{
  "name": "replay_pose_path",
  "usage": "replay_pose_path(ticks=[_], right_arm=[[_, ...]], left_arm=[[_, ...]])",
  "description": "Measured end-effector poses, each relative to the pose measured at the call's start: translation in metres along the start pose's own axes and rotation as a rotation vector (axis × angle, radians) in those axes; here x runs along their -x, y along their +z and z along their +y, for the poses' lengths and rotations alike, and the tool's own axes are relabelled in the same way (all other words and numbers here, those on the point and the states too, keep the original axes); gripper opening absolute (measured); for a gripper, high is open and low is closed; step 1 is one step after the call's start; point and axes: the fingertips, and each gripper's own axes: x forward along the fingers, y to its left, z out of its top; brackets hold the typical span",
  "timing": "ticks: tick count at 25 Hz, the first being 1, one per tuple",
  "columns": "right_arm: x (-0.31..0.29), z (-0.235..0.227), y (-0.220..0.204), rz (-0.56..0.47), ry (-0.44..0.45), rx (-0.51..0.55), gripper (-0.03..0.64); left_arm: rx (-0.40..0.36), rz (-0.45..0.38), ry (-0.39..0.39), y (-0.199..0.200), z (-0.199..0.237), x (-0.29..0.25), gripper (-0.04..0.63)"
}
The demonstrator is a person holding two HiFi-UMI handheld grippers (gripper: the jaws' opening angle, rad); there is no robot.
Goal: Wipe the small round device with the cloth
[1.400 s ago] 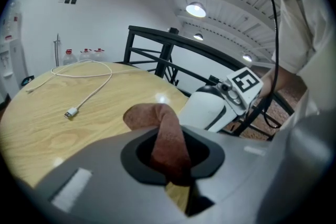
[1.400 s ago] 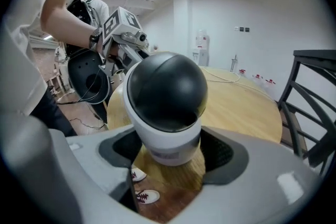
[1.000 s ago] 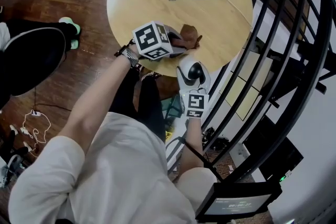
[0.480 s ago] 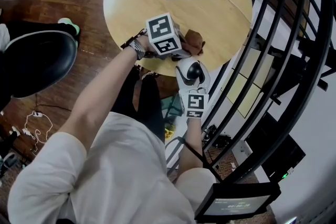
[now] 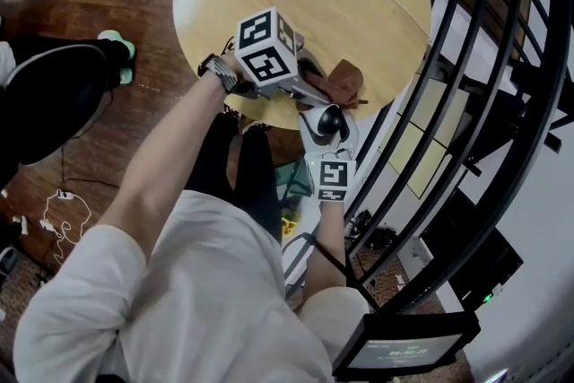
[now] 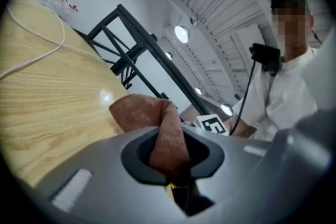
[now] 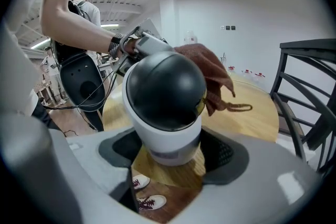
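Right gripper view shows the right gripper [image 7: 168, 160] with its two jaws squeezed on the white base of the small round device with a shiny black dome [image 7: 165, 94]. It holds the device upright, just off the edge of the round pale wooden table [image 7: 257, 113]. The soft red-brown cloth [image 7: 210, 73] lies against the far right side of the dome and seems to touch it. The left gripper [image 7: 160, 47] sits behind the device, and its jaws are pinched tight on a fold of that cloth. So the cloth is past the dome, away from the person, and I think the next rub has to come back over the top toward the near side
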Motion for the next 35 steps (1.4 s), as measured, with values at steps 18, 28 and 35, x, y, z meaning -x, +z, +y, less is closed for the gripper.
replay_pose_path(ticks=[18, 28, 35], right_arm=[[0.001, 0.001, 0.001, -0.007, -0.007, 0.005, 0.348], [-0.001, -0.002, -0.001, -0.004, -0.019, -0.005, 0.348], [-0.002, -0.003, 0.000, -0.007, -0.022, -0.009, 0.348]], left_arm=[[0.050, 0.190, 0.161, -0.069, 0.006, 0.006, 0.061], [-0.123, 0.283, 0.506, -0.077, 0.018, 0.009, 0.114], [-0.293, 0.317, 0.702, -0.069, 0.039, 0.019, 0.246]])
